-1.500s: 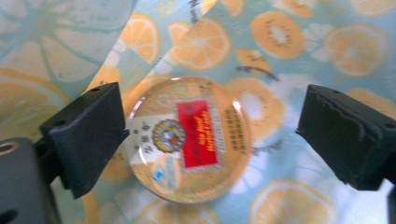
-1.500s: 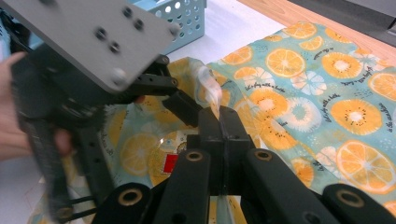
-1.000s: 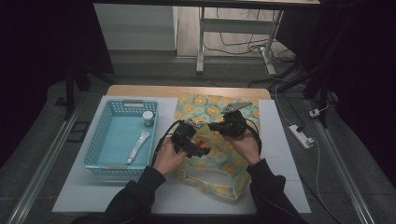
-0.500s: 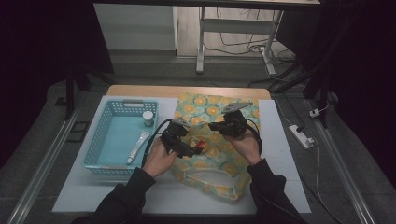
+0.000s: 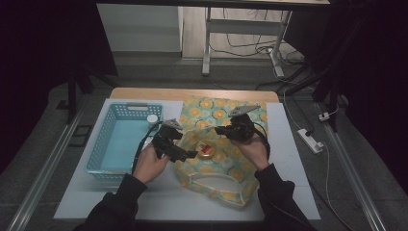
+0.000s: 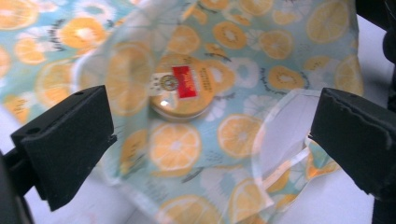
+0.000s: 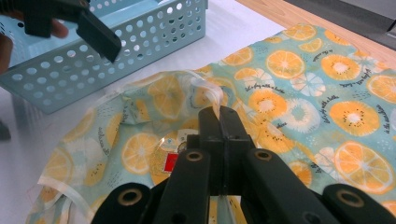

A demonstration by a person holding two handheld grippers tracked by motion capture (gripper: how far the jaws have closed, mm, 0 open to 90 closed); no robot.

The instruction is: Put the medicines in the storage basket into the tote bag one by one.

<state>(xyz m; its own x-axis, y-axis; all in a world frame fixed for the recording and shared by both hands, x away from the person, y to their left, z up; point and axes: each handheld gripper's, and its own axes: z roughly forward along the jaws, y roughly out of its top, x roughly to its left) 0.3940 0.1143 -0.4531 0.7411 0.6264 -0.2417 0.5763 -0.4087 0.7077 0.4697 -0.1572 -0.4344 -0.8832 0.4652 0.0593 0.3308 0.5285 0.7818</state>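
Gold round tin (image 6: 182,88) is lying flat inside the orange-print bag (image 5: 226,168), red label facing up, no long axis. Packing partly done. Right gripper (image 7: 218,121) is pinching the bag's clear rim; left gripper (image 6: 205,135) is hovering spread wide, tin between its jaws. Basket (image 5: 118,144) contents possibly left.

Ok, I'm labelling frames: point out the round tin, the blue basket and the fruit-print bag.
round tin (image 6: 180,88), left gripper view, red label.
blue basket (image 5: 98,144), high view, left wall.
fruit-print bag (image 7: 299,93), right gripper view, flat printed side.
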